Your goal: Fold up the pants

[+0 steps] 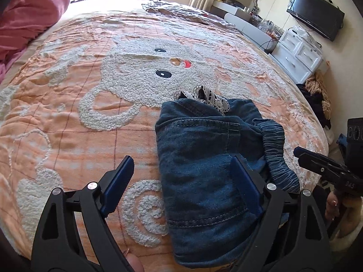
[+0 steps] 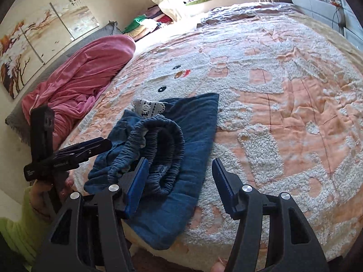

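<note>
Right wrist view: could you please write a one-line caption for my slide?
Folded denim pants on a peach bedspread, elastic waistband bunched on top; both grippers, right gripper and left gripper, open.

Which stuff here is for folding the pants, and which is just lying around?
For the job:
folded blue denim pants with white lace trim
left tool, open
right tool, open

Just lying about:
pink bundled blanket
black flat television
white drawer cabinet

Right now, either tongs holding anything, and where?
Nothing held. Left tongs and right tongs are both open above the folded denim pants, gripping no fabric.
</note>
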`<action>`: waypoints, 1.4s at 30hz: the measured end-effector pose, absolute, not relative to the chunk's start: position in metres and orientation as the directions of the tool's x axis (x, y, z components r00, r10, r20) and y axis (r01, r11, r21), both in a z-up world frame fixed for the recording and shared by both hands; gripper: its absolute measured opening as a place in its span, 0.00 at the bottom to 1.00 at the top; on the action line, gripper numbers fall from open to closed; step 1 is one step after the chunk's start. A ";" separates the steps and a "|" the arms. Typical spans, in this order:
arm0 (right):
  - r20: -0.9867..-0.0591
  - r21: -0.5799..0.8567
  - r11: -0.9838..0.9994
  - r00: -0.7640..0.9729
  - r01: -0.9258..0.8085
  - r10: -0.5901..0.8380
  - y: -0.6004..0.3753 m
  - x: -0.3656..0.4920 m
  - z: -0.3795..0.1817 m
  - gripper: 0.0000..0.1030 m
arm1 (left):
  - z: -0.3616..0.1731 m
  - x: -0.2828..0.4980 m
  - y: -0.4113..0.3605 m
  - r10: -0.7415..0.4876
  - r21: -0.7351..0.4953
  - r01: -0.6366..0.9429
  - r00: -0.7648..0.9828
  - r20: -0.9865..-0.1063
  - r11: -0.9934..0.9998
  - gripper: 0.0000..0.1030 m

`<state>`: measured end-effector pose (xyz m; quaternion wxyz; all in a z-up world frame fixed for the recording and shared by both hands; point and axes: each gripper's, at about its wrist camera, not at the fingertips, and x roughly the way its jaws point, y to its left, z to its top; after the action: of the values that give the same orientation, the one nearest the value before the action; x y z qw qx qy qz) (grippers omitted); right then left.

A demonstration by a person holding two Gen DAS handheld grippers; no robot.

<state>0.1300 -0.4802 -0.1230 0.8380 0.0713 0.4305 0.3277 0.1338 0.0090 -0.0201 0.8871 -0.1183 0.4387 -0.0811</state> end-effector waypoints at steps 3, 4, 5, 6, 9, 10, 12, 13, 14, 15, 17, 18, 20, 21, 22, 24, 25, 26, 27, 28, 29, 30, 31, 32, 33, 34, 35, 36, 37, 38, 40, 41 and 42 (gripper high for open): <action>-0.700 0.407 0.789 0.398 -0.461 0.593 -0.472 0.142 -0.136 0.57 | -0.026 0.135 0.005 -0.242 -0.273 0.040 0.596 -0.765 0.961 0.78; -0.701 0.416 0.786 0.389 -0.457 0.597 -0.470 0.146 -0.140 0.57 | -0.027 0.135 0.003 -0.238 -0.266 0.042 0.596 -0.767 0.963 0.79; -0.703 0.420 0.788 0.387 -0.451 0.596 -0.469 0.148 -0.142 0.58 | -0.028 0.135 0.001 -0.231 -0.258 0.043 0.596 -0.769 0.965 0.79; -0.703 0.428 0.784 0.380 -0.449 0.601 -0.467 0.151 -0.145 0.58 | -0.029 0.135 -0.002 -0.230 -0.252 0.049 0.595 -0.770 0.967 0.79; -0.709 0.432 0.785 0.371 -0.445 0.600 -0.462 0.156 -0.150 0.58 | -0.031 0.136 -0.006 -0.225 -0.240 0.054 0.593 -0.773 0.969 0.81; -0.709 0.434 0.785 0.370 -0.442 0.600 -0.460 0.158 -0.153 0.58 | -0.032 0.137 -0.007 -0.226 -0.239 0.057 0.592 -0.773 0.969 0.81; -0.706 0.441 0.782 0.367 -0.440 0.605 -0.456 0.161 -0.155 0.59 | -0.034 0.137 -0.009 -0.224 -0.235 0.060 0.590 -0.776 0.970 0.81; -0.704 0.443 0.779 0.365 -0.444 0.608 -0.454 0.162 -0.155 0.59 | -0.034 0.137 -0.010 -0.222 -0.232 0.061 0.589 -0.777 0.971 0.81; -0.703 0.443 0.778 0.365 -0.446 0.610 -0.452 0.163 -0.156 0.59 | -0.034 0.138 -0.011 -0.221 -0.230 0.061 0.588 -0.778 0.971 0.81; -0.701 0.445 0.778 0.368 -0.444 0.611 -0.451 0.163 -0.156 0.59 | -0.035 0.138 -0.011 -0.221 -0.229 0.062 0.587 -0.779 0.971 0.81; -0.698 0.447 0.774 0.367 -0.447 0.615 -0.448 0.163 -0.156 0.57 | -0.036 0.140 -0.012 -0.220 -0.228 0.060 0.583 -0.782 0.972 0.82; -0.695 0.447 0.773 0.370 -0.450 0.617 -0.447 0.163 -0.157 0.56 | -0.037 0.140 -0.012 -0.221 -0.229 0.060 0.582 -0.783 0.971 0.82; -0.694 0.448 0.773 0.370 -0.450 0.618 -0.446 0.164 -0.158 0.52 | -0.039 0.141 -0.012 -0.228 -0.239 0.057 0.577 -0.784 0.969 0.82; -0.691 0.451 0.770 0.369 -0.452 0.621 -0.446 0.163 -0.159 0.50 | -0.040 0.141 -0.012 -0.234 -0.247 0.057 0.575 -0.784 0.967 0.82; -0.690 0.449 0.768 0.368 -0.458 0.623 -0.445 0.163 -0.159 0.45 | -0.041 0.142 -0.012 -0.238 -0.253 0.054 0.573 -0.784 0.966 0.82; -0.686 0.453 0.759 0.361 -0.468 0.632 -0.443 0.163 -0.159 0.35 | -0.042 0.143 -0.013 -0.252 -0.271 0.052 0.567 -0.784 0.961 0.82; -0.682 0.454 0.753 0.357 -0.477 0.638 -0.442 0.162 -0.158 0.30 | -0.043 0.143 -0.014 -0.255 -0.272 0.054 0.562 -0.787 0.961 0.80; -0.681 0.450 0.750 0.358 -0.484 0.639 -0.440 0.161 -0.157 0.27 | -0.043 0.143 -0.016 -0.259 -0.272 0.062 0.557 -0.789 0.960 0.71; -0.680 0.448 0.750 0.360 -0.486 0.639 -0.440 0.160 -0.156 0.26 | -0.042 0.142 -0.019 -0.273 -0.281 0.074 0.556 -0.785 0.957 0.61; -0.677 0.449 0.751 0.364 -0.484 0.640 -0.440 0.160 -0.155 0.22 | -0.041 0.141 -0.021 -0.274 -0.279 0.079 0.557 -0.784 0.957 0.58; -0.674 0.452 0.751 0.368 -0.482 0.641 -0.440 0.159 -0.155 0.20 | -0.039 0.141 -0.024 -0.273 -0.270 0.089 0.556 -0.785 0.959 0.48; -0.670 0.452 0.751 0.373 -0.481 0.642 -0.440 0.159 -0.154 0.19 | -0.037 0.140 -0.027 -0.270 -0.260 0.098 0.559 -0.784 0.961 0.44; -0.668 0.447 0.753 0.380 -0.483 0.640 -0.439 0.157 -0.152 0.18 | -0.035 0.139 -0.029 -0.260 -0.249 0.098 0.565 -0.783 0.963 0.41; -0.666 0.440 0.754 0.386 -0.488 0.638 -0.439 0.155 -0.150 0.18 | -0.033 0.138 -0.030 -0.257 -0.244 0.099 0.568 -0.782 0.965 0.37; -0.665 0.432 0.755 0.392 -0.492 0.636 -0.438 0.154 -0.148 0.17 | -0.030 0.137 -0.031 -0.252 -0.238 0.101 0.573 -0.780 0.966 0.34; -0.662 0.428 0.755 0.397 -0.496 0.636 -0.438 0.153 -0.146 0.17 | -0.028 0.136 -0.031 -0.250 -0.235 0.101 0.578 -0.777 0.967 0.30; -0.658 0.424 0.755 0.402 -0.501 0.636 -0.437 0.152 -0.144 0.16 | -0.025 0.135 -0.031 -0.251 -0.238 0.100 0.584 -0.772 0.966 0.27; -0.654 0.419 0.754 0.408 -0.506 0.637 -0.437 0.150 -0.141 0.16 | -0.022 0.134 -0.030 -0.256 -0.244 0.101 0.591 -0.765 0.964 0.25; -0.650 0.411 0.753 0.413 -0.514 0.637 -0.436 0.149 -0.138 0.16 | -0.019 0.133 -0.029 -0.259 -0.247 0.104 0.596 -0.760 0.963 0.24; -0.648 0.404 0.753 0.418 -0.519 0.636 -0.435 0.148 -0.135 0.16 | -0.017 0.132 -0.029 -0.260 -0.249 0.104 0.600 -0.757 0.963 0.23; -0.642 0.395 0.752 0.427 -0.528 0.637 -0.433 0.145 -0.130 0.15 | -0.013 0.131 -0.029 -0.260 -0.249 0.105 0.607 -0.751 0.963 0.23; -0.639 0.392 0.752 0.431 -0.531 0.637 -0.432 0.145 -0.128 0.15 | -0.011 0.130 -0.029 -0.260 -0.249 0.105 0.610 -0.748 0.963 0.22; -0.636 0.389 0.750 0.433 -0.534 0.639 -0.431 0.144 -0.126 0.15 | -0.010 0.129 -0.030 -0.259 -0.248 0.105 0.614 -0.746 0.963 0.21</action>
<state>0.1442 -0.4314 -0.1255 0.8441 0.0647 0.4033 0.3474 0.1290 -0.0295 -0.0097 0.8938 -0.0900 0.4274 -0.1020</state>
